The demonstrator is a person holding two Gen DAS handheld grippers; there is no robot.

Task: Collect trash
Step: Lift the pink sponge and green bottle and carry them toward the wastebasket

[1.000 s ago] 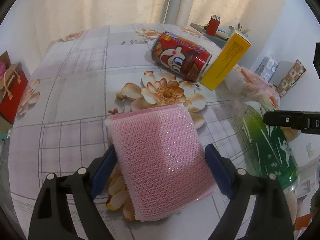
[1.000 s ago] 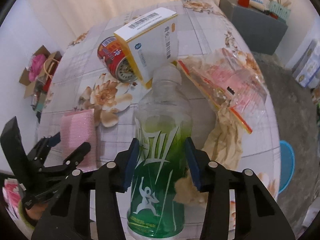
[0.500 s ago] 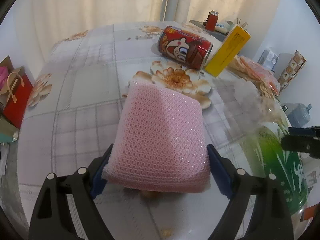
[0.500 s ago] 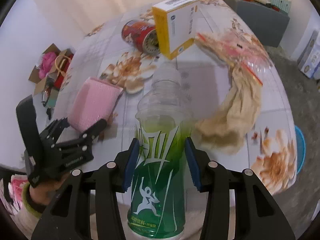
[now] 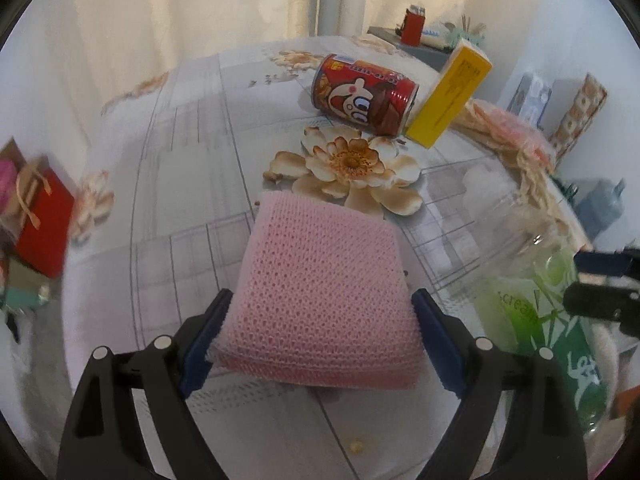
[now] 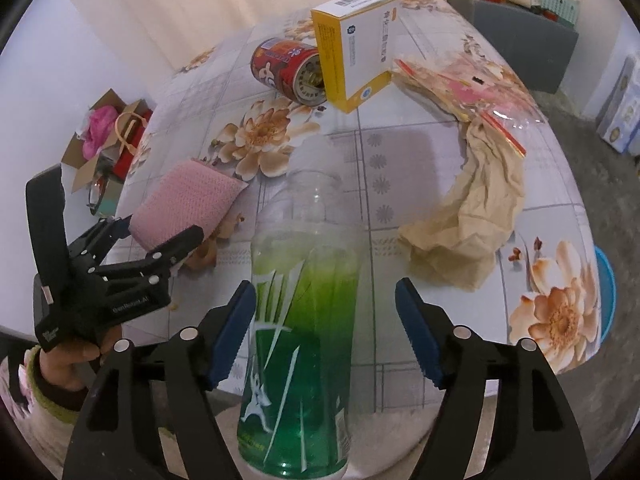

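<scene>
My right gripper (image 6: 325, 332) has just been opening; its jaws stand clear on both sides of the empty green plastic bottle (image 6: 298, 360), whose base runs out of view. My left gripper (image 5: 318, 340) clamps the pink sponge (image 5: 320, 300) above the table (image 5: 168, 184). Farther back a red can (image 6: 286, 70) lies on its side against a yellow box (image 6: 354, 44); what they contain I can't tell.

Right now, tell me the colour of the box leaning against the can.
The cardboard box is yellow with a white face and barcode, clearest in the right wrist view.
</scene>
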